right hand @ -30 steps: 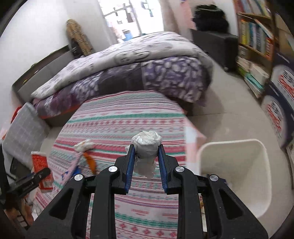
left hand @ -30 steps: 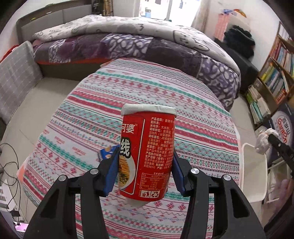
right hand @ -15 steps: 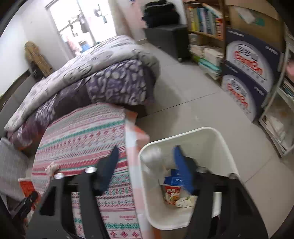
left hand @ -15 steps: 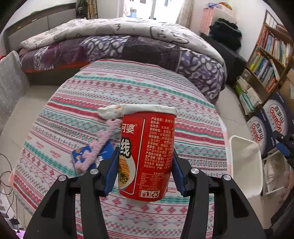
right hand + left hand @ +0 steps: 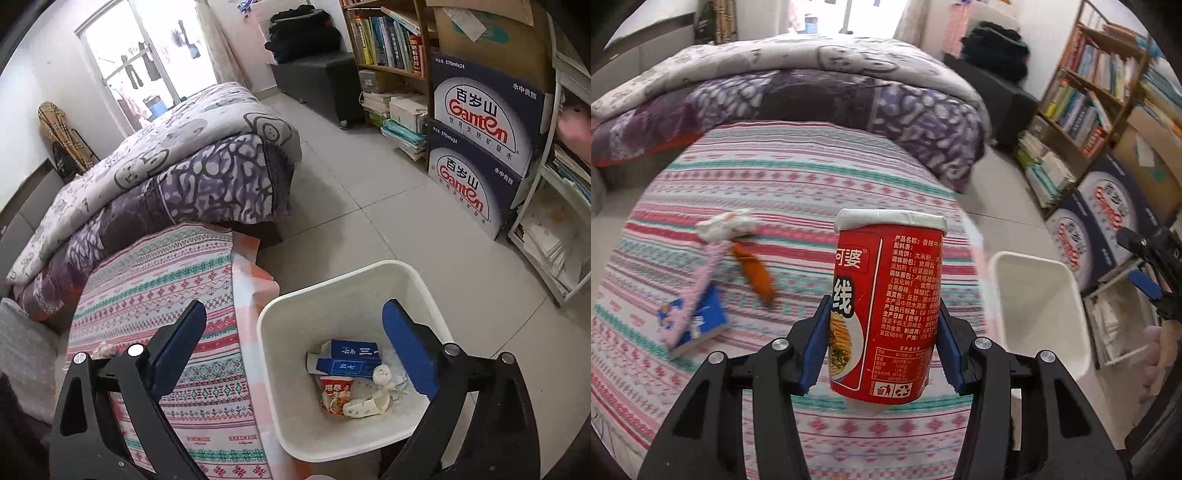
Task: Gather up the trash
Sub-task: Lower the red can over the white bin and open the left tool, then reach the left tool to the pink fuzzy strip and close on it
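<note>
My left gripper (image 5: 882,339) is shut on a red instant-noodle cup (image 5: 886,306) with a white lid, held upright above the striped tablecloth (image 5: 798,192). On the cloth to its left lie a crumpled tissue (image 5: 726,227), an orange scrap (image 5: 753,271), a pink strip (image 5: 698,295) and a blue packet (image 5: 701,321). The white bin (image 5: 1038,310) stands on the floor to the right. My right gripper (image 5: 295,336) hangs over the bin (image 5: 354,295), its jaws opening wide with nothing between them. Inside lie a blue carton (image 5: 349,360), a red packet (image 5: 336,393) and white tissue wads (image 5: 384,374).
A bed with a purple and grey quilt (image 5: 177,158) stands behind the table. Stacked water boxes (image 5: 480,147), a bookshelf (image 5: 388,37) and a white shelf unit (image 5: 554,229) line the right wall. A hand (image 5: 576,127) shows at the right edge.
My right gripper swung from over the table to above the bin, opened and dropped its white tissue wad in. My left gripper carried the cup rightward toward the bin.
</note>
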